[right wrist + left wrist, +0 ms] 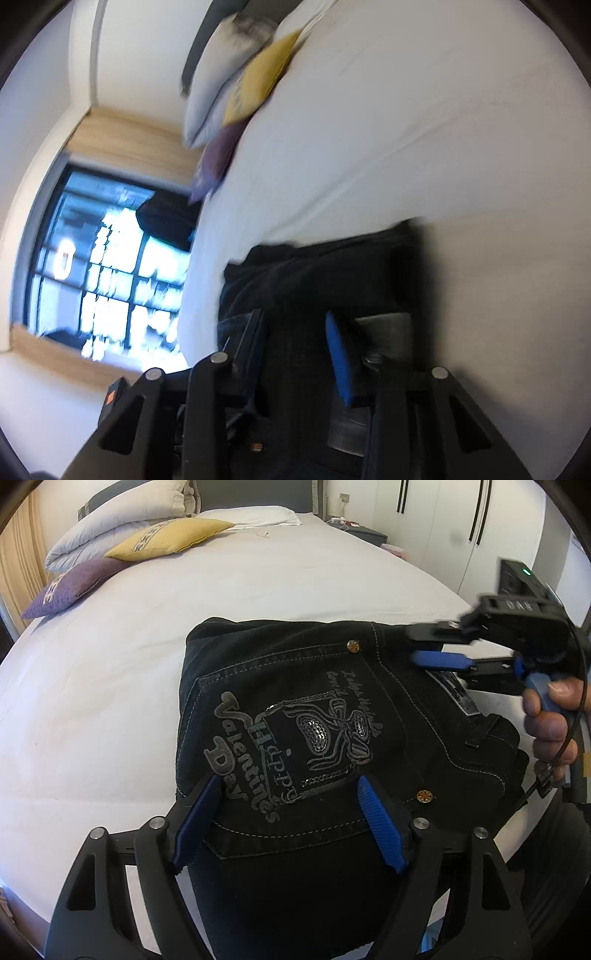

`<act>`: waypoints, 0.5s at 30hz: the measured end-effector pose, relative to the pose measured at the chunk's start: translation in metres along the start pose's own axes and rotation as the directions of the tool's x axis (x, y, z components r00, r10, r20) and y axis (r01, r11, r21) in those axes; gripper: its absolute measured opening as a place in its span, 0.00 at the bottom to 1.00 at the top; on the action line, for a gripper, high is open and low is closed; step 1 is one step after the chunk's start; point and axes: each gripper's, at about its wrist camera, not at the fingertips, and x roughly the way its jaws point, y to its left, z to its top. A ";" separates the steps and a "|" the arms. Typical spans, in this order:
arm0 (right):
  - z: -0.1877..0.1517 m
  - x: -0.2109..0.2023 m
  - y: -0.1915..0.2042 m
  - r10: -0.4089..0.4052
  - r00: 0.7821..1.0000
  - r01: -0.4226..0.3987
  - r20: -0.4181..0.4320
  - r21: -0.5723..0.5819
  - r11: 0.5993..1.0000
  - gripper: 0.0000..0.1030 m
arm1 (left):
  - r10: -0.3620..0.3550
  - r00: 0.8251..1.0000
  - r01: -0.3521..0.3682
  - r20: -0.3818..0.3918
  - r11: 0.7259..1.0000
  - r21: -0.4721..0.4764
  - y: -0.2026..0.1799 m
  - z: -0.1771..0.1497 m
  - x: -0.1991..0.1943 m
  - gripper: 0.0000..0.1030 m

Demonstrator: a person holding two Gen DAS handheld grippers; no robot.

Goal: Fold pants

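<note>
Pants (314,716), black, fill mid-frame on bed (147,646); left gripper (286,823) gapes wide above them, right gripper (424,650) narrowed at the waistband — grip uncertain, folds could slip.

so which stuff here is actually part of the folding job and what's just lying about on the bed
Part of the job:
- black pants
- left gripper
- right gripper
- bed, the work surface

Just lying about:
- yellow cushion
- purple cushion
- white pillows
</note>
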 end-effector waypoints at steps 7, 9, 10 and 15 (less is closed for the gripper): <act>-0.055 -0.037 0.044 0.148 0.989 -0.148 -0.005 -0.078 0.986 0.63 | 0.004 1.000 -0.004 0.005 1.000 -0.003 0.001 0.002 0.005 0.74; -0.081 -0.028 0.045 0.147 0.987 -0.153 -0.067 -0.098 0.983 0.66 | 0.004 1.000 -0.004 0.007 1.000 -0.002 0.002 0.001 0.005 0.74; -0.096 -0.021 0.036 0.108 0.989 -0.117 -0.099 -0.094 0.989 0.65 | 0.003 1.000 -0.003 0.008 1.000 -0.001 0.002 0.001 0.005 0.74; -0.115 -0.044 -0.018 0.159 0.987 -0.159 -0.012 0.000 0.987 0.35 | -0.007 1.000 0.007 0.021 1.000 0.016 0.003 -0.003 -0.001 0.75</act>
